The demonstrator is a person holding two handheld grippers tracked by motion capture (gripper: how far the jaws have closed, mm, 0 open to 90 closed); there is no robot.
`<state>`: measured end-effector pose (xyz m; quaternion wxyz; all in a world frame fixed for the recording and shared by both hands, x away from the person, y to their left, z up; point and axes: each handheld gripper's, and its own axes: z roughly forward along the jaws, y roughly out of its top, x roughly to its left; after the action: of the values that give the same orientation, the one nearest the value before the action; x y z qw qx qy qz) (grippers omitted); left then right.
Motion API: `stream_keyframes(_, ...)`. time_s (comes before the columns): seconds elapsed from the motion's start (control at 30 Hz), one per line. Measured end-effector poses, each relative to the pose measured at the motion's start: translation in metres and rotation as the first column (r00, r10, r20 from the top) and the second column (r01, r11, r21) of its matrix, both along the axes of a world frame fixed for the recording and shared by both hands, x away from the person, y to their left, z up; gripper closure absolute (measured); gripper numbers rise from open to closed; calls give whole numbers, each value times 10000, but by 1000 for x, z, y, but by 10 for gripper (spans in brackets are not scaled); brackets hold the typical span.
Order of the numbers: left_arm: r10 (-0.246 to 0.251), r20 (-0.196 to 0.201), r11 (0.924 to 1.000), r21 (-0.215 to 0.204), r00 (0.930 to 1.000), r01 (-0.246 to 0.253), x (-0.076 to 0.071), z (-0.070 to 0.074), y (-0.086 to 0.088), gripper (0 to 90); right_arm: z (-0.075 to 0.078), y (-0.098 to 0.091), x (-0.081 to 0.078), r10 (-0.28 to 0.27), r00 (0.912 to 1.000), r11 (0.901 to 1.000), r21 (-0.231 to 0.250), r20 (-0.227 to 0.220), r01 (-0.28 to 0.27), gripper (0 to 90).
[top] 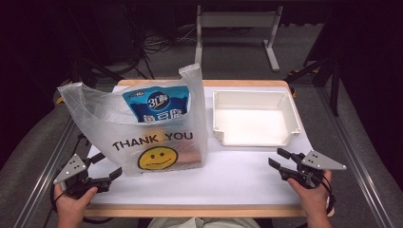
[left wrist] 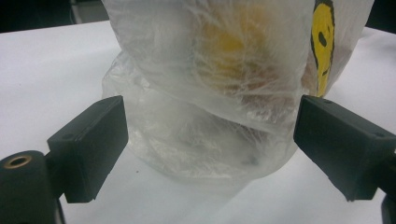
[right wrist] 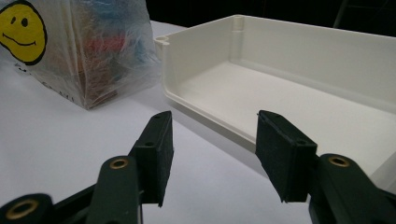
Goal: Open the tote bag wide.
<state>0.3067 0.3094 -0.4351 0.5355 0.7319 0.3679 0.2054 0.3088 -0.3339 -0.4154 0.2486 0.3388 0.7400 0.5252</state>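
White sheeting covers the surface (top: pixel 228 175) I work over, with dark floor, cables and a metal frame beyond its far edge. From the high view, my left gripper (top: pixel 105 166) sits at the near left corner, fingers parted and empty, tips just short of the plastic bag (top: pixel 142 128). That bag stands ahead of those fingers, printed THANK YOU over a yellow smiley face (top: pixel 157 158), with a blue pouch (top: pixel 157 107) showing through its upper half. My right gripper (top: pixel 279 158) rests near the front right edge, fingers apart and empty. Bare sheeting runs between the two grippers along the front edge. Ahead of the right fingers lies a white tray (top: pixel 256 97), its near rim close to them.

Through the left gripper view, the bag's crumpled lower side stands between and just beyond both fingers (left wrist: pixel 91 144), neither pad pressing it; something yellow shows through the film there, which the high view hides.

Along the right gripper view, the spread fingers (right wrist: pixel 156 149) frame the tray's low front lip, with the bag off to their left, just beside the tray corner.
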Motion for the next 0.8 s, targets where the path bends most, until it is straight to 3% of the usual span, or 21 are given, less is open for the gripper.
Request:
stream_keyframes(0.4, -64, 365, 9998, -160, 9993, 70, -2, 18, -6, 107, -1, 0, 0, -57, 9999, 10000, 16, -83, 57, 448)
stream_keyframes(0.8, 169, 315, 9973, -714, 9994, -146, 5, 44, -7, 56, -2, 0, 1, -150, 9998, 9999, -35, -109, 150, 435)
